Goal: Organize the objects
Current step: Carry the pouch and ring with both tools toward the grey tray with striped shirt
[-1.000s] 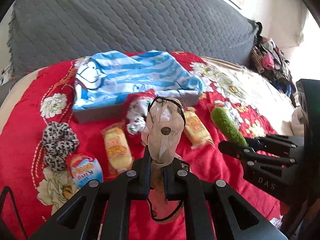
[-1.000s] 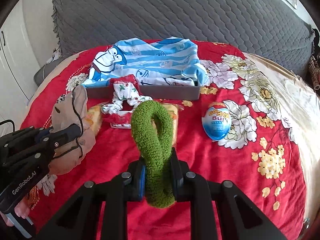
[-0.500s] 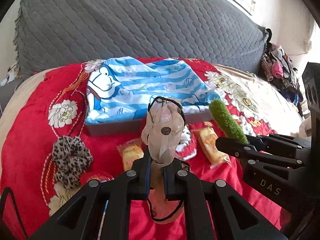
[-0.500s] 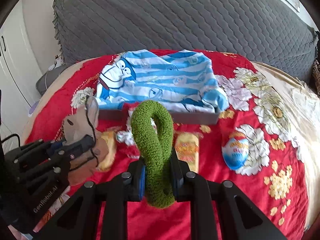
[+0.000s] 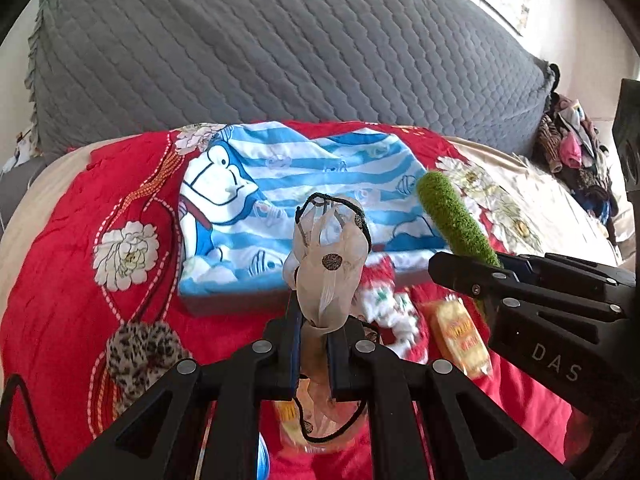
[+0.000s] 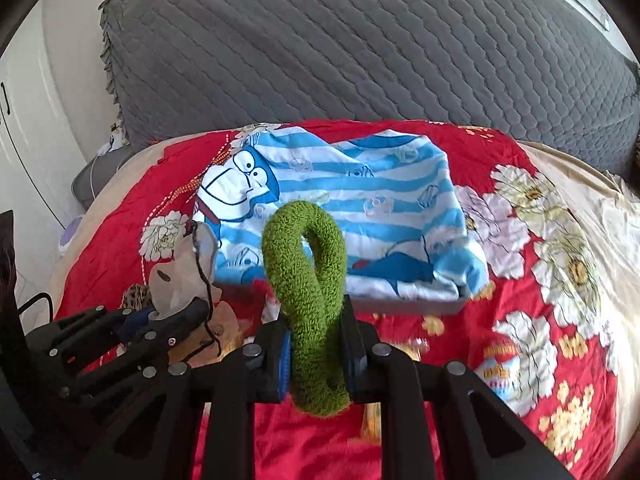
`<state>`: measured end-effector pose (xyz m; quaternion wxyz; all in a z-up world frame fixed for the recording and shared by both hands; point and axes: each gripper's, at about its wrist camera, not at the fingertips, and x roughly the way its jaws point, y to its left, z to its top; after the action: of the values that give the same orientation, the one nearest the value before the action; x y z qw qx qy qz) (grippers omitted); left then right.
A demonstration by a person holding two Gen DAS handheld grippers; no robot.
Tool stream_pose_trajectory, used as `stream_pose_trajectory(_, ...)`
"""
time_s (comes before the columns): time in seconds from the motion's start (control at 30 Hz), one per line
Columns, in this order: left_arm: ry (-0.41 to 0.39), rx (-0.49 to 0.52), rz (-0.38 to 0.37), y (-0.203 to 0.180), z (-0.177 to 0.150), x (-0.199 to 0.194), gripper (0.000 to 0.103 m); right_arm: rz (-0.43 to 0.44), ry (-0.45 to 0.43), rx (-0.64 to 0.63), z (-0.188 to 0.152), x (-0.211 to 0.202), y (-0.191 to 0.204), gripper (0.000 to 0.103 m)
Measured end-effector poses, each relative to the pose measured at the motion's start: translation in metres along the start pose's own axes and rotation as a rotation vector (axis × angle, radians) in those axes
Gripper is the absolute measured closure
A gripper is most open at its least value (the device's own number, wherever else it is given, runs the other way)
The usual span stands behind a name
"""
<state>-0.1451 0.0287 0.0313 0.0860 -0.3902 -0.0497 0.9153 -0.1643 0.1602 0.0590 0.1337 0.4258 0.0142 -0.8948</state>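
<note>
On the left of the red floral bedspread [image 5: 72,280], in the left wrist view, a leopard-print scrunchie [image 5: 140,354] lies just in front of the near left corner of a grey tray [image 5: 236,303]. A blue-and-white striped cartoon garment [image 5: 304,184] is draped over that tray and hides what is inside it. The left gripper [image 5: 312,344] is clamped tight on a sheer beige scrunchie [image 5: 326,264] with a black trim cord, which stands up between its 2 fingers in front of the tray's near wall. To its right, a white-and-red patterned cloth [image 5: 390,308] and a yellow snack packet [image 5: 460,336] lie on the bedspread. The right gripper [image 6: 316,354] is pinched shut on a green fuzzy scrunchie [image 6: 306,276], its loop rising before the garment. Further right, a blue-and-white egg-shaped packet [image 6: 498,366] rests on the bedspread. A grey quilted backrest [image 6: 360,40] fills the background.
</note>
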Motion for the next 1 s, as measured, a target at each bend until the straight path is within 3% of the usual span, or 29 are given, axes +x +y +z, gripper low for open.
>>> stream_pose_trajectory(0.5, 0.039, -0.045, 0.028, 0.017, 0.055, 0.072, 0.092, 0.004, 0.034, 0.031, 0.057, 0.064, -0.025, 0.082)
stream_pose_trajectory(1.0, 0.095, -0.05, 0.07, 0.027, 0.082, 0.14, 0.091, -0.001, 0.093, 0.015, 0.079, 0.127, -0.038, 0.082)
